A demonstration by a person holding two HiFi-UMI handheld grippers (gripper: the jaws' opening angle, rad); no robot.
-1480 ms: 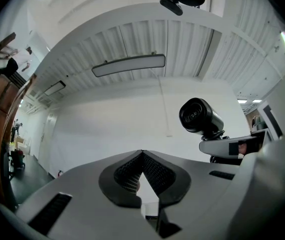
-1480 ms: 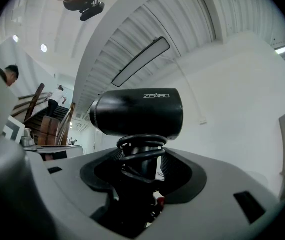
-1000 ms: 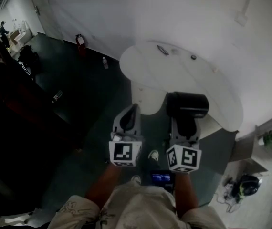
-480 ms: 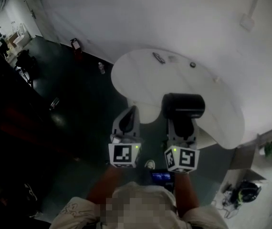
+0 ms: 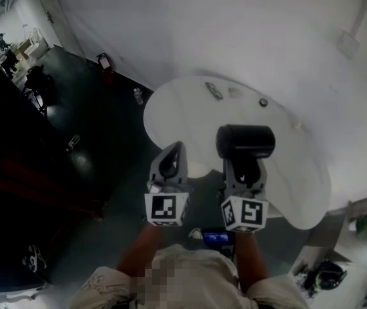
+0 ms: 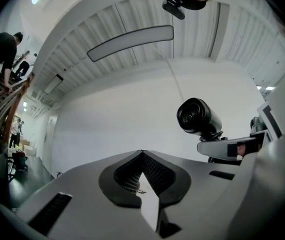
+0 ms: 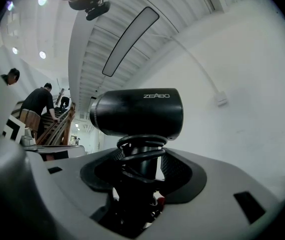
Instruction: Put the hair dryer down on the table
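My right gripper (image 5: 243, 167) is shut on the handle of a black hair dryer (image 5: 246, 141). It holds the dryer upright above the near part of the white table (image 5: 183, 102). In the right gripper view the dryer's barrel (image 7: 137, 111) lies crosswise above the jaws. Its cord is coiled round the handle (image 7: 141, 156) between the pads. My left gripper (image 5: 172, 158) hovers beside it on the left, over the table's near edge, shut and holding nothing. In the left gripper view the jaw tips (image 6: 142, 154) meet and the dryer (image 6: 198, 116) shows at upper right.
A few small items lie at the table's far side: a dark thin object (image 5: 213, 90) and a small dark round thing (image 5: 263, 102). A red extinguisher (image 5: 103, 62) and a bottle (image 5: 138, 96) stand on the dark floor by the wall. People are on stairs (image 7: 40, 106) at the left.
The table has come nearer below me, and both grippers now stand further over its near edge. The grip on the hair dryer is unchanged.
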